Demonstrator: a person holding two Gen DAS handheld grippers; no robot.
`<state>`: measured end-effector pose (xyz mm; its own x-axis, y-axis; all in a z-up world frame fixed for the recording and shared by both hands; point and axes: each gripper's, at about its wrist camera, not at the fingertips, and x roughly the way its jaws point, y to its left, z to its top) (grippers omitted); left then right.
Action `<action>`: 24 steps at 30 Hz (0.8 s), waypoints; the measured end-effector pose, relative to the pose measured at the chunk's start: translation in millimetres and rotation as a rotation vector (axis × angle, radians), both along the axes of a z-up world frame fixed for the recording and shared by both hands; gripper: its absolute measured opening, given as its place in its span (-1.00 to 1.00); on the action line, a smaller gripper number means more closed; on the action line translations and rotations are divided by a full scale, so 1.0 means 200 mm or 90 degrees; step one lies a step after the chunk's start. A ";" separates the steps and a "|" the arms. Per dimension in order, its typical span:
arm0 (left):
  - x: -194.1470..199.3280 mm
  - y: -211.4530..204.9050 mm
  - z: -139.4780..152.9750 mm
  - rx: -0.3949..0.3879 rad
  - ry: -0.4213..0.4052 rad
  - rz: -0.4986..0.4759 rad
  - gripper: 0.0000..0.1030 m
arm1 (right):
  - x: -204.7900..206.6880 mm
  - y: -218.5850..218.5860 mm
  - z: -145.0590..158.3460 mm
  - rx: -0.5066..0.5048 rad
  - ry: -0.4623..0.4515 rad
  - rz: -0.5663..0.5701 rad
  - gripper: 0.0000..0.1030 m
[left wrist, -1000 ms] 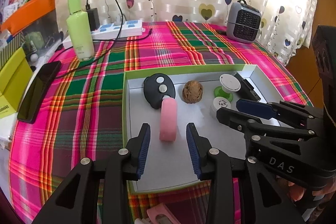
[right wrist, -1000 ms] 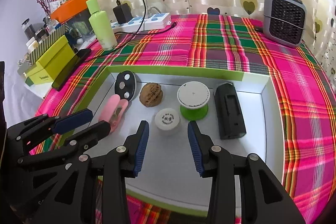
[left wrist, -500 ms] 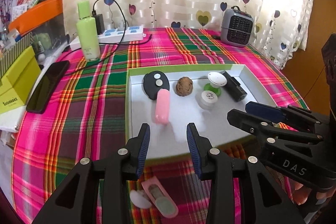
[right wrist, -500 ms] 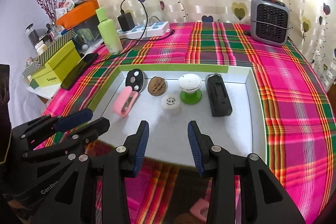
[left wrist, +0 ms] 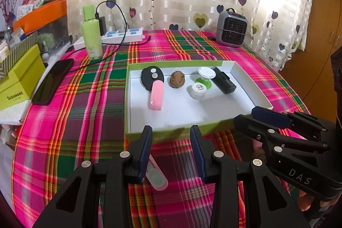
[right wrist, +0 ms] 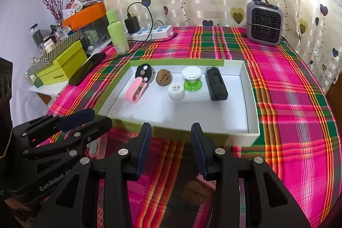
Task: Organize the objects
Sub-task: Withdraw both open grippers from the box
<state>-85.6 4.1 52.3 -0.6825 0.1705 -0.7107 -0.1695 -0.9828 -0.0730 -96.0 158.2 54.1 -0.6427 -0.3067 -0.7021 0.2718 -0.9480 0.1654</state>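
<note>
A white tray with a green rim (left wrist: 128,99) (right wrist: 252,99) sits on the plaid cloth. It holds a black oval fob (left wrist: 152,78) (right wrist: 145,73), a pink case (left wrist: 156,95) (right wrist: 136,90), a walnut (left wrist: 177,79) (right wrist: 163,77), a white jar (left wrist: 197,90) (right wrist: 176,91), a white and green knob (left wrist: 204,77) (right wrist: 192,78) and a black block (left wrist: 223,83) (right wrist: 215,87). My left gripper (left wrist: 171,151) is open and empty in front of the tray, over a second pink case (left wrist: 157,176) on the cloth. My right gripper (right wrist: 171,149) is open and empty, above a second walnut (right wrist: 195,192) on the cloth.
A green bottle (left wrist: 91,35), power strip with cable (left wrist: 121,35), black phone (left wrist: 53,80), yellow box (left wrist: 19,82) and orange bin (right wrist: 85,14) stand at the left and back. A small grey heater (right wrist: 264,24) stands back right. The table edge drops off right.
Both grippers have pulled back and up from over the tray to in front of it. A second pink case and a second walnut on the cloth have come into view.
</note>
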 end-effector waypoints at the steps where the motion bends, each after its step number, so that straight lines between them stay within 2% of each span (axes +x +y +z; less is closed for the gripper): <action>1: 0.01 0.00 0.00 0.001 0.001 0.000 -0.32 | 0.01 0.00 0.00 0.001 0.000 -0.001 -0.23; 17: 0.16 0.01 -0.03 0.005 -0.005 -0.004 -0.32 | 0.18 0.04 -0.04 -0.002 -0.004 -0.007 -0.23; 24: 0.21 0.03 -0.06 0.027 -0.012 -0.027 -0.32 | 0.27 0.13 -0.09 0.018 -0.008 -0.027 -0.23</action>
<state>-43.1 9.2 39.6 -0.6606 0.2296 -0.7148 -0.2097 -0.9706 -0.1180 -42.8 184.2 36.8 -0.6460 -0.2585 -0.7182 0.2287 -0.9632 0.1409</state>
